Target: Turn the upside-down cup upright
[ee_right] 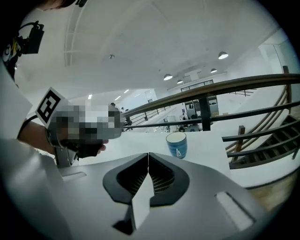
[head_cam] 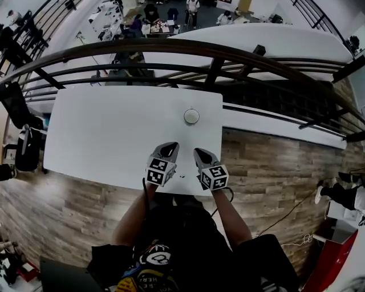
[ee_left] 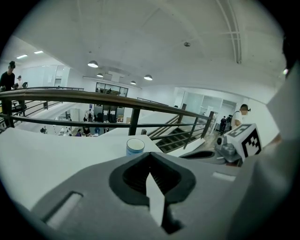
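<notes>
Fingers (ee_left: 93, 185) of the left gripper (ee_left: 150, 158) are clamped together, nothing between them. Same on the right gripper (ee_right: 148, 157): fingers (ee_right: 201, 187) pressed tip to tip, empty. In the head view, left gripper (head_cam: 168, 149) and right gripper (head_cam: 201, 154) sit side by side over the near edge of the white table (head_cam: 108, 131), tips pointing away from the person, apart from each other, neither touching the cup. Each gripper view catches the other's marker cube (ee_left: 246, 140) (ee_right: 49, 105) off to the side.

Cup (head_cam: 191, 116) stands alone on the table, ahead of the two grippers and nearer the table's far right corner. It is blue with a small white mark on the side (ee_right: 177, 144) and stands vertical (ee_left: 135, 146). Its top shows a pale disc inside a ring; can't tell whether that is the mouth or the base.

The table sits on a wood-look floor (head_cam: 274, 165) with a loose cable (head_cam: 285, 214) on it. Just past the table's far edge is a dark handrail with bars (head_cam: 171, 48) (ee_left: 70, 96) (ee_right: 234, 84), with stairs (ee_left: 180, 138) to the right of it. Beyond the rail is an open lower level with desks and people (head_cam: 165, 17), under a white ceiling with round lights (ee_left: 93, 63).
</notes>
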### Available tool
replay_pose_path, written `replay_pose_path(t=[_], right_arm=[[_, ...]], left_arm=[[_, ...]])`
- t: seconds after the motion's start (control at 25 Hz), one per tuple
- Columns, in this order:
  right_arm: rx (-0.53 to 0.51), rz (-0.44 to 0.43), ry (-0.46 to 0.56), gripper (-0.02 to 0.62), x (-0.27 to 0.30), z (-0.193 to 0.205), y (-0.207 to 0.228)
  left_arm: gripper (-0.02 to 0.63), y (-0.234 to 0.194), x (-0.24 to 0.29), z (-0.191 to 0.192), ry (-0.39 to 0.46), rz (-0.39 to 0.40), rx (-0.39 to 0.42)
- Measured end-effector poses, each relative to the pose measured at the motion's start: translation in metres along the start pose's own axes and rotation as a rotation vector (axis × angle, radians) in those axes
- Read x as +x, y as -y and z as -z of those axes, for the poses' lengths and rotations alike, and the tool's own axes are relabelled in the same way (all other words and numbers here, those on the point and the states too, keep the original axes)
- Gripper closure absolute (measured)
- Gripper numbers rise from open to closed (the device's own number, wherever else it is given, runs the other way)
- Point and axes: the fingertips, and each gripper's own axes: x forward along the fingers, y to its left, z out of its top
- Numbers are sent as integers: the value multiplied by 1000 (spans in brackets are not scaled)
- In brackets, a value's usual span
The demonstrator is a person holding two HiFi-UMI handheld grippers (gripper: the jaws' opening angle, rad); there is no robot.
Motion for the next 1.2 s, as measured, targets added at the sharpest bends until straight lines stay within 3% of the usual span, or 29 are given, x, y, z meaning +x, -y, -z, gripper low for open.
replay_pose_path(t=[0.16, 0.24, 0.36, 0.56, 0.8, 0.88, 1.0, 1.04, 1.12, 1.2], right_arm=[[-29, 49, -31, 554, 49, 9, 40], [-42, 91, -19, 429, 78, 16, 61], [-70, 155, -15, 290, 122, 15, 87], [-172, 219, -70, 119, 192, 5, 105], [-93, 265, -39, 110, 236, -8, 122], [-99, 281, -64, 186, 237, -4, 130], [-115, 228, -86, 186, 228, -8, 126], [-140, 208, -85, 186, 221, -11, 120], [-199, 165, -72, 186, 203, -22, 99], [-269, 122, -55, 186, 182, -37, 73]], left_arm=[[601, -27, 26, -9, -13, -33, -11], [601, -42, 35, -12, -22, -38, -29], [601, -54, 37, -19, -19, -17, -78], [601, -67, 24, -15, -57, 15, -68], [601, -94, 25, -9, -85, 20, -81], [601, -98, 30, -10, -98, 25, -79], [600, -103, 41, -21, -119, 36, -81], [591, -103, 45, -27, -119, 53, -100], [513, -96, 53, -45, -110, 111, -151], [460, -88, 63, -64, -99, 150, -156]])
